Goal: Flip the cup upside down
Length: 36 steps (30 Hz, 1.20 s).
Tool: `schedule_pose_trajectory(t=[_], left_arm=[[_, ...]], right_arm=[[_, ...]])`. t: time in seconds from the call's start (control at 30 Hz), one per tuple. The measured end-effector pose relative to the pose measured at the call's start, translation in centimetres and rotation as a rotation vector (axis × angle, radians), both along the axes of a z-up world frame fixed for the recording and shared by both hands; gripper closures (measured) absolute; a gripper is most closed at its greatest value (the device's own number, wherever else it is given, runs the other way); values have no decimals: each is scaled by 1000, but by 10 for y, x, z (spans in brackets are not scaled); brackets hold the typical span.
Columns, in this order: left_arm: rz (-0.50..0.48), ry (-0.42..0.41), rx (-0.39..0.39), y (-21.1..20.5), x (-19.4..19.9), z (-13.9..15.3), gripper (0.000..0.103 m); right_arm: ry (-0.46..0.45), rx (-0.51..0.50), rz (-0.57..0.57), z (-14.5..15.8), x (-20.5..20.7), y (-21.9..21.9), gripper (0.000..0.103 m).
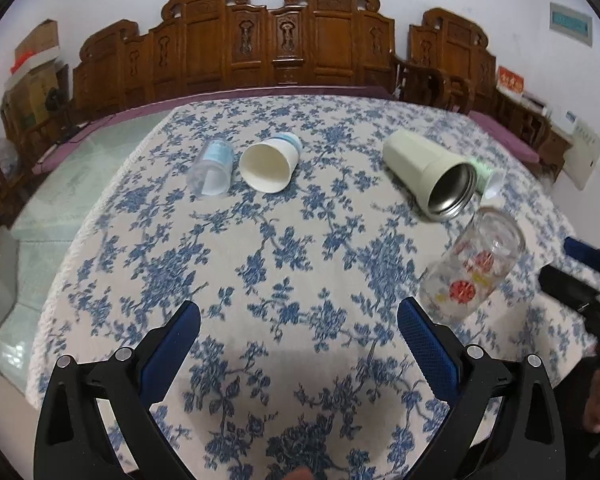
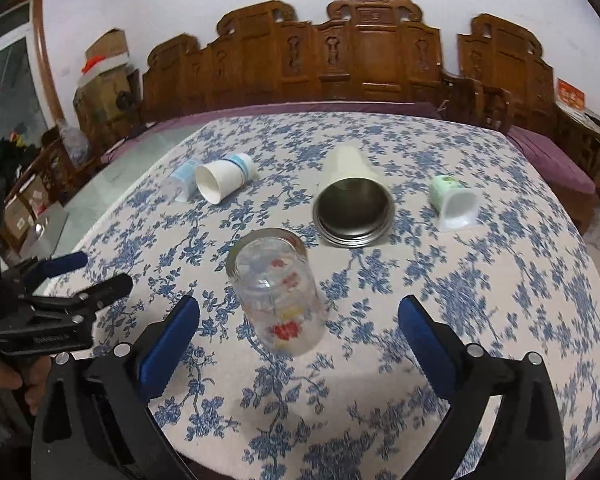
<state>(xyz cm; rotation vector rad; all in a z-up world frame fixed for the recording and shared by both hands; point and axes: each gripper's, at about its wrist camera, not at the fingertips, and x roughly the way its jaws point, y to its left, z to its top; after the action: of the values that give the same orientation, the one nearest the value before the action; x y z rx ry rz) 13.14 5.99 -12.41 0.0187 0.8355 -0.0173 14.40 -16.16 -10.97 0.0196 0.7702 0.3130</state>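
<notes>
On the tabletop [image 2: 480, 320], under its blue-flowered cloth, every vessel lies on its side, so none has been turned mouth-down yet. Farthest left lies a clear plastic cup [image 1: 211, 170] with a pale blue print, and touching it on the right a white paper cup [image 1: 269, 164], its open mouth towards the near edge. Next comes the glass cup [image 2: 278, 296] with red and yellow flowers, nearest the grippers. Behind it rests a cream steel tumbler [image 2: 353, 204], its metal mouth facing forward, and off to the right a small green and white cup [image 2: 454, 200], also tipped over.

The left gripper [image 1: 299, 330] hangs over bare cloth, fingers spread wide and holding nothing. The right gripper [image 2: 299, 330] has its fingers spread just as wide, with the glass cup's base lying between them but untouched on either side.

To my eye the flip has not begun: the grasp, the lift and the turn all remain. The glass cup looks like the one being lined up.
</notes>
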Motion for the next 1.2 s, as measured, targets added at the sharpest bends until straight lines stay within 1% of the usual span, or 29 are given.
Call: schedule_pose_trajectory(t=[0.07, 0.17, 0.27, 0.47, 0.67, 0.8, 0.87, 0.97, 1.07, 1.2], left_arm=[[-1, 16, 11, -5, -7, -1, 8], [-11, 36, 7, -12, -17, -1, 8], [-23, 28, 9, -19, -30, 5, 8], [-37, -35, -21, -31, -64, 33, 8], [-17, -162, 4, -43, -102, 81, 8], [12, -249, 1, -43, -123, 110, 8], [16, -277, 1, -44, -131, 121, 8], [13, -301, 29, -50, -139, 132, 8], [12, -309, 32, -52, -144, 135, 8], [14, -316, 32, -53, -146, 137, 8]], right_arm=[[-1, 9, -14, 1, -6, -6, 3], [-13, 5, -35, 4, -18, -14, 3], [-27, -1, -45, 8, -30, -19, 3], [-87, 37, -59, 31, -61, -35, 3], [-194, 59, -69, 69, -96, -48, 3], [-256, 72, -71, 93, -117, -55, 3], [-286, 70, -77, 102, -126, -59, 3], [-321, 72, -90, 114, -135, -64, 3], [-344, 70, -98, 121, -141, -66, 3], [-349, 74, -99, 123, -143, -68, 3]])
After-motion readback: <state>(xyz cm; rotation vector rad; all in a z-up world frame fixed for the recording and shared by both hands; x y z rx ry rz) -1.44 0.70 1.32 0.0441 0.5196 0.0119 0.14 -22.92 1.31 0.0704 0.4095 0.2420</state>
